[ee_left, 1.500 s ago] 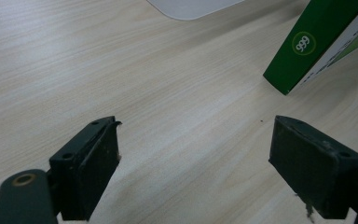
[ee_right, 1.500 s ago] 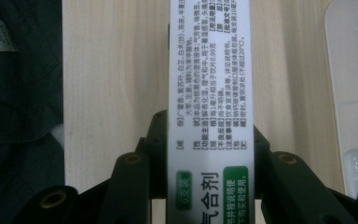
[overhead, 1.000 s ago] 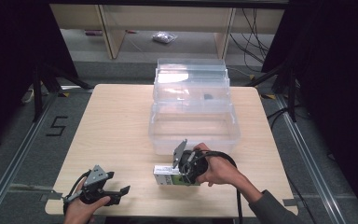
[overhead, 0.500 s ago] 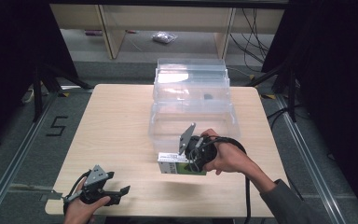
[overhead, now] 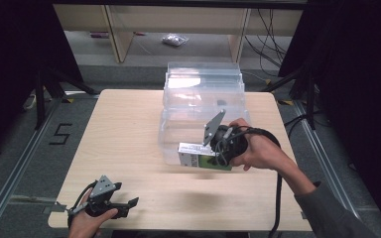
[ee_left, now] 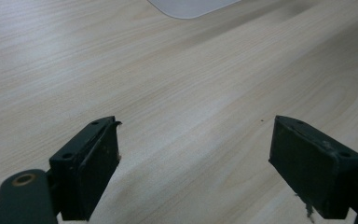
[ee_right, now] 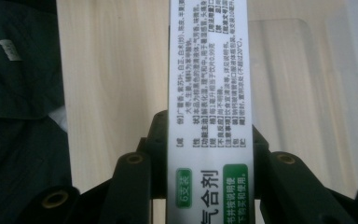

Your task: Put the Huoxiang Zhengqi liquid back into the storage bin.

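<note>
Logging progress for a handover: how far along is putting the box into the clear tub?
Done: the right hand-held gripper has the white-and-green printed carton clamped and lifted off the light wooden table. In hand: it hangs at the near wall of the clear plastic tub. Left: getting it inside and letting go. The left hand-held gripper sits open, idle.

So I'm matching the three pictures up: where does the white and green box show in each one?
High view: the white and green box sits right of centre, held above the table before the clear bin.
Left gripper view: not in it.
Right gripper view: the box runs up the middle.
Shared landmark: the wooden table.
</note>
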### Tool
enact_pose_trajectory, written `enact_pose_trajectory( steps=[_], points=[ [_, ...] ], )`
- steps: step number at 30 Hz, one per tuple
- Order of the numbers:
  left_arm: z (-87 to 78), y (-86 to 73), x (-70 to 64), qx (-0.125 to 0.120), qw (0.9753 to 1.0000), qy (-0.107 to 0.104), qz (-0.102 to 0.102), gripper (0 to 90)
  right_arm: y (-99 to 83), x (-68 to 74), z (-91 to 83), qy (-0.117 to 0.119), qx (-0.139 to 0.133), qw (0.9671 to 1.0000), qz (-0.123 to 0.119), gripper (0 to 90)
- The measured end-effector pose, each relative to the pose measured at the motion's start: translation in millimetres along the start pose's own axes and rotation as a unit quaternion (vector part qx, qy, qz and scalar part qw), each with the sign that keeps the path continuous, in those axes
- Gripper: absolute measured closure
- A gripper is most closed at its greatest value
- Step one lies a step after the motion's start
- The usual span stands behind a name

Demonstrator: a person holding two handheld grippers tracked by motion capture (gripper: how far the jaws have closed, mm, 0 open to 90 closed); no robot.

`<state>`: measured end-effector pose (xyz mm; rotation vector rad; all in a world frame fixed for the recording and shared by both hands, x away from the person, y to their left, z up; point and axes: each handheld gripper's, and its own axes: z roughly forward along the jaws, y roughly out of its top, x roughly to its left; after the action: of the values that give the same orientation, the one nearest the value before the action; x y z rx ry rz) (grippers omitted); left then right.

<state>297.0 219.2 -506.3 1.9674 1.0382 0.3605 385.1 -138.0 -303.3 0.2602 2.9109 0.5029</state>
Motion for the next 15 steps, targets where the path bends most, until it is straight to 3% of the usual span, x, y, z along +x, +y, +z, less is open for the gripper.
enact_pose_trajectory(
  steps=[3,4,6,10,11,12,15],
  points=[
    [0.5,-0.1,-0.1,-0.002,1.0,0.0,-0.005,15.1,-2.1,-10.7,-8.1,-0.017,0.0,0.9998,0.006,65.5],
    [-1.7,0.2,2.8,0.014,0.9998,0.0,0.015,15.0,-2.7,-13.7,-11.0,-0.019,0.002,0.9997,0.013,65.5],
    [-1.6,0.3,3.1,0.015,0.9998,-0.001,0.015,15.1,-3.2,-21.2,-14.7,-0.025,0.002,0.9996,0.015,65.5],
    [-1.4,0.1,2.4,0.011,0.9999,0.002,0.013,15.1,-4.6,-38.3,-18.5,-0.026,0.007,0.9995,0.018,65.5],
    [-1.3,0.0,2.2,0.011,0.9999,0.002,0.011,15.1,-5.8,-45.9,-18.0,-0.026,0.012,0.9991,0.031,65.4],
    [0.2,-0.1,0.7,0.002,1.0,0.0,0.001,15.1,-5.8,-45.9,-18.0,-0.026,0.012,0.9991,0.031,65.4],
    [0.8,-0.3,-0.5,-0.003,1.0,0.001,-0.002,15.1,-7.7,-62.2,-15.2,-0.025,0.018,0.9988,0.04,65.5]
  ],
)
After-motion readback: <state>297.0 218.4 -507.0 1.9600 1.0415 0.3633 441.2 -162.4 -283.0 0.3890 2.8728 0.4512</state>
